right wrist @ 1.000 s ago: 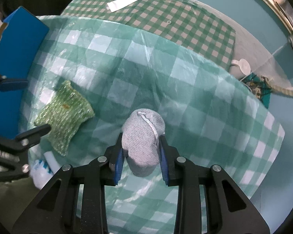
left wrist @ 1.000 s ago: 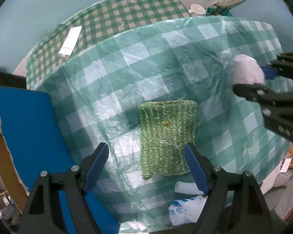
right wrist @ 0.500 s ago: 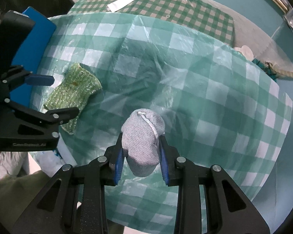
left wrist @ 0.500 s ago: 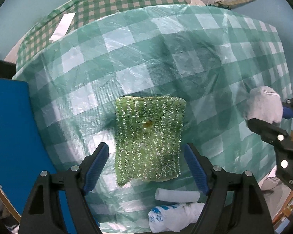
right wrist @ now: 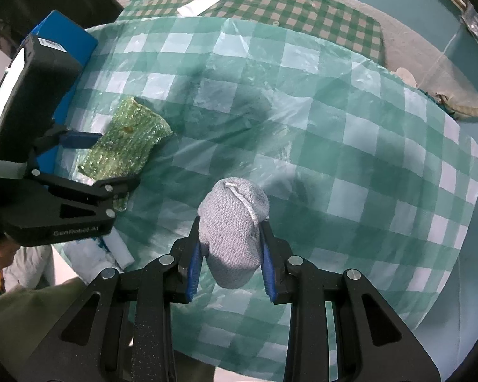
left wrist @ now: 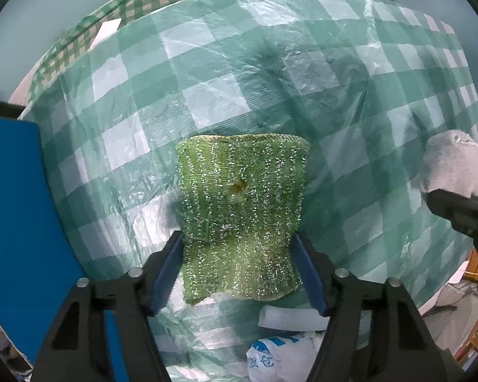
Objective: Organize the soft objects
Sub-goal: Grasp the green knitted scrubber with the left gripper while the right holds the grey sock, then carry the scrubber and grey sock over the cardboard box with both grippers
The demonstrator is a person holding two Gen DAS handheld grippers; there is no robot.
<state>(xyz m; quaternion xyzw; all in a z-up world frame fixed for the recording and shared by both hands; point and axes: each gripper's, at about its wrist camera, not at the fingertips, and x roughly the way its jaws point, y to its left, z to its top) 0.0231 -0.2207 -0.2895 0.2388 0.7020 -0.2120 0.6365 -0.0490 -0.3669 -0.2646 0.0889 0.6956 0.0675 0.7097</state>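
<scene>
Soft objects are what you are sorting, and two show: a flat, sparkly green mesh scouring pad and a small grey knitted pouch with a white drawstring.

By my reading you are partway in. The grey pouch is already picked up: your right gripper clamps it between its blue pads, and it bulges out above and below them, clear of the green-and-white checked plastic sheet that covers the table. The green pad is not yet secured. It lies flat on the sheet near the table's near-left edge, and your left gripper points straight down over it with the pad's lower half between the blue fingers. Those jaws are closing; the pads stand right at the pad's two side edges, and I see no squeeze or buckling in it yet, so treat it as not gripped. Neither item has been delivered anywhere, and the frames do not make plain where they should go. A blue flat-sided box stands just beside the table on your left; it may be the destination, though that is only my guess.

The green pad looks thin and limp, roughly rectangular, with glittering threads in stripes and a small brownish hole or stain near its middle. Its edges are slightly wavy. The pouch is rounded, coarse-knit and squashes easily.
</scene>
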